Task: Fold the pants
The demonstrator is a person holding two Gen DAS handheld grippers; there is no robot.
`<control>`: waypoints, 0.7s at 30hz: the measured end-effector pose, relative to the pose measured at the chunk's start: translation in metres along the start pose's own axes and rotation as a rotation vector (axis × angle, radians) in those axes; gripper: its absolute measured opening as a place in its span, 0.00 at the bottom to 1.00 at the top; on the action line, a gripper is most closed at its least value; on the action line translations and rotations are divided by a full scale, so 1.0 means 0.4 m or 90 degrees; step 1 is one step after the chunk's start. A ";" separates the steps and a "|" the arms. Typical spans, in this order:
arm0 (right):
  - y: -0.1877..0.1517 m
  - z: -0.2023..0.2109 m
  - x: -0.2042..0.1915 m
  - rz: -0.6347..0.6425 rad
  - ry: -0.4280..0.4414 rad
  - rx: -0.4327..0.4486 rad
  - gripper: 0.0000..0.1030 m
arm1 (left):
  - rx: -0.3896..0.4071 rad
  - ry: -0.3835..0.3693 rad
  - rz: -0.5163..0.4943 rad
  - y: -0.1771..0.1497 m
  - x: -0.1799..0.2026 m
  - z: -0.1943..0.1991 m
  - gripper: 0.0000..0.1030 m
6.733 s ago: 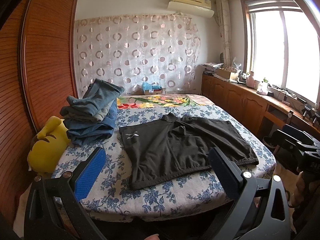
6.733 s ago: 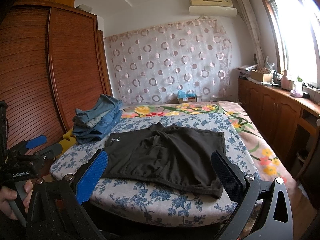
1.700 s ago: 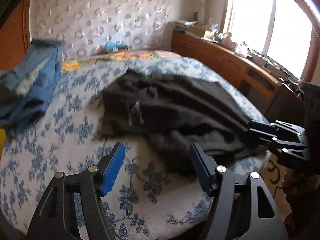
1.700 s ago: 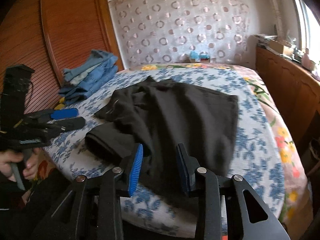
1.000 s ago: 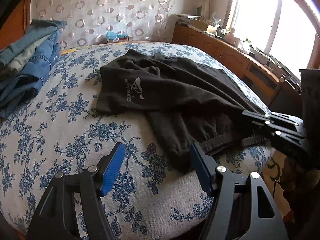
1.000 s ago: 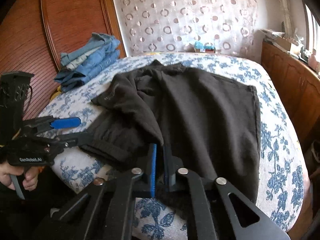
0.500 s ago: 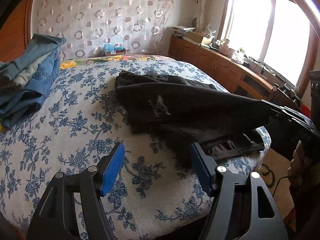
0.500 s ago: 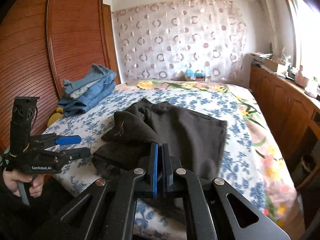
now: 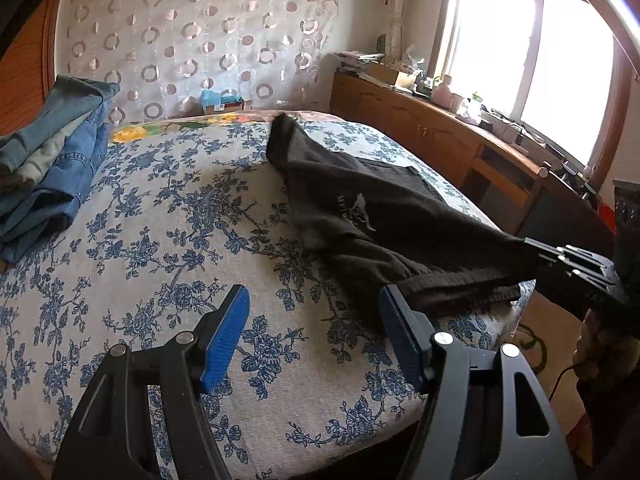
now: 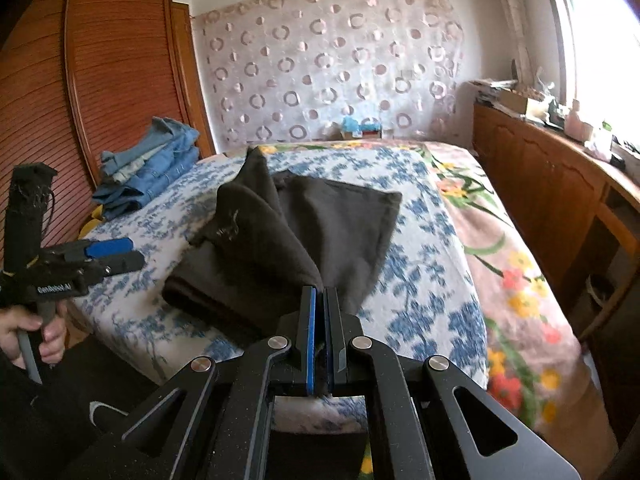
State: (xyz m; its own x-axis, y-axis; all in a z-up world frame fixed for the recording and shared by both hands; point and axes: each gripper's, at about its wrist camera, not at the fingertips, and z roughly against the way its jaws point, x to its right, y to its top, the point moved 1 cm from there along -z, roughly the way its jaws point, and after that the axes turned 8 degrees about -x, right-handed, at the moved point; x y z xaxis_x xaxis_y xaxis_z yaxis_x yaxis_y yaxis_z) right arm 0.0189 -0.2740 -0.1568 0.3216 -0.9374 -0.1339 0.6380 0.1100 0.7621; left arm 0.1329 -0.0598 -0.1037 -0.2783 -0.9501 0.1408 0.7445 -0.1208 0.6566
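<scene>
I see one pair of black pants (image 10: 320, 220) on the bed (image 9: 160, 220), corner lifted in my right gripper (image 10: 319, 304), jaws clamped on it. Left gripper (image 9: 314, 316) wide apart, empty. One denim stack (image 9: 48, 160). Handle reads "GenRobot.AI"; pants print illegible.

Home bedroom, bed (image 9: 160, 208), wardrobe (image 10: 100, 80), curtain (image 10: 340, 60)

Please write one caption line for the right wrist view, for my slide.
Right tongs shut on the black pants, lifting one edge over the floral bed; left tongs open nearby.
</scene>
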 end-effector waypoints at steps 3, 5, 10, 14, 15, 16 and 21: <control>-0.003 -0.008 -0.001 -0.004 0.004 -0.017 0.03 | 0.000 0.001 0.000 -0.001 0.001 0.000 0.66; -0.003 -0.013 -0.004 -0.003 0.001 -0.026 0.03 | 0.002 0.003 0.000 -0.002 0.001 0.000 0.66; -0.004 -0.001 0.007 -0.005 -0.011 -0.030 0.03 | 0.004 0.005 0.000 -0.005 0.000 0.002 0.66; -0.010 0.002 0.018 -0.014 -0.012 -0.033 0.03 | 0.005 0.006 0.000 -0.005 0.001 0.002 0.66; -0.010 0.002 0.019 -0.016 -0.014 -0.035 0.03 | 0.005 0.007 0.000 -0.005 0.001 0.003 0.66; -0.011 0.002 0.020 -0.018 -0.015 -0.036 0.03 | 0.006 0.007 0.000 -0.005 -0.001 0.003 0.66; 0.010 0.014 0.017 -0.023 -0.025 -0.035 0.12 | 0.010 0.007 -0.011 0.013 -0.006 0.008 0.66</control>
State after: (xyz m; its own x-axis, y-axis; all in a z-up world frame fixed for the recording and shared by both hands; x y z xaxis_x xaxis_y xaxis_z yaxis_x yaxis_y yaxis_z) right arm 0.0198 -0.2816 -0.1511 0.2706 -0.9532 -0.1348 0.6866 0.0929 0.7211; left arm 0.1355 -0.0572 -0.0983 -0.2845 -0.9510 0.1207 0.7296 -0.1331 0.6707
